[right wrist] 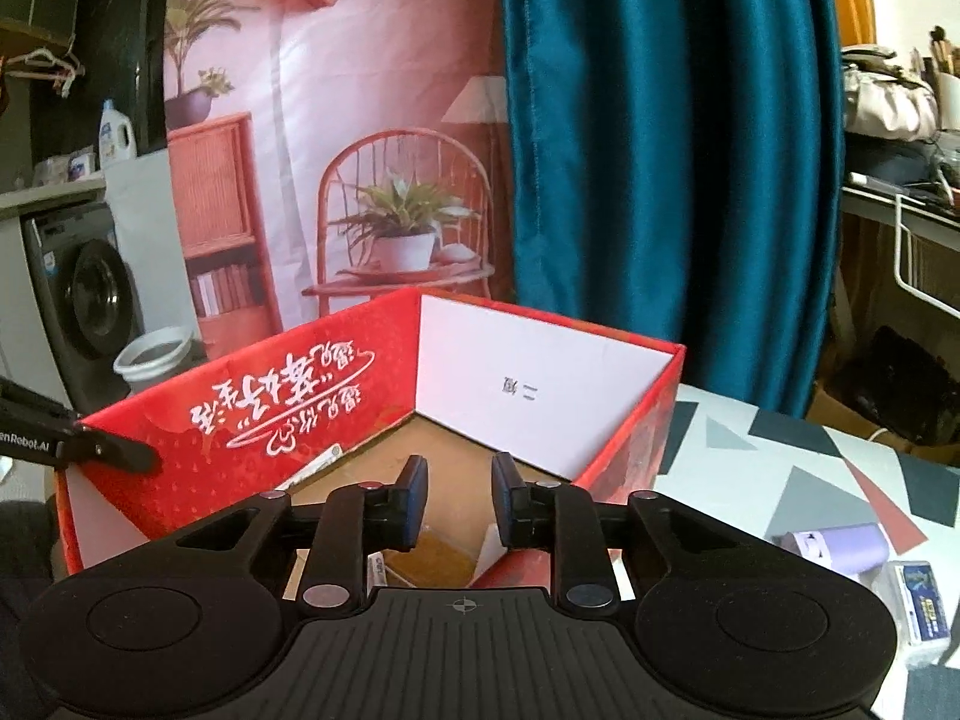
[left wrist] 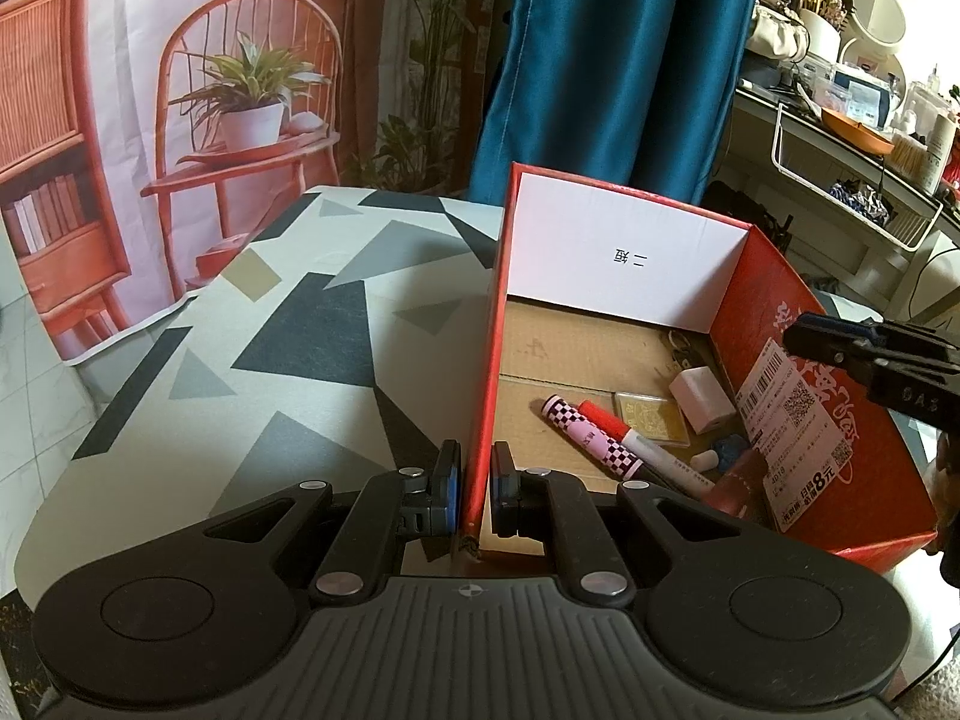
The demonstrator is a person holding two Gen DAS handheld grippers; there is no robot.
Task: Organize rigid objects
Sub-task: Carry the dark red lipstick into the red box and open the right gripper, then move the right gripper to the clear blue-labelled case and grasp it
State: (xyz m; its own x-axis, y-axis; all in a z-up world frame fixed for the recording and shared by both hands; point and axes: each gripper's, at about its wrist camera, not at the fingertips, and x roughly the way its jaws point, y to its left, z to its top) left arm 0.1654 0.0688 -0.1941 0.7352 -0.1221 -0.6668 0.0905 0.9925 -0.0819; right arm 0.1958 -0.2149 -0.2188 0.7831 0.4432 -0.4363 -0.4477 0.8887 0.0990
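Left tongs (left wrist: 476, 495) are pinching the red box's wall (left wrist: 489, 360), steadying it, while empty right tongs (right wrist: 459, 501) are hovering slightly parted above pens (left wrist: 600, 438) already lying inside, just beyond.

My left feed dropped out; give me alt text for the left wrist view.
The left gripper is shut on the near wall of the open red box. Inside lie a checkered pen, a red marker and a white block; the right gripper hovers above.

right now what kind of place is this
Likely a lived-in room at home, not a lab: a washing machine with a detergent bottle above it, a cluttered vanity shelf with a round mirror, and a teal curtain.
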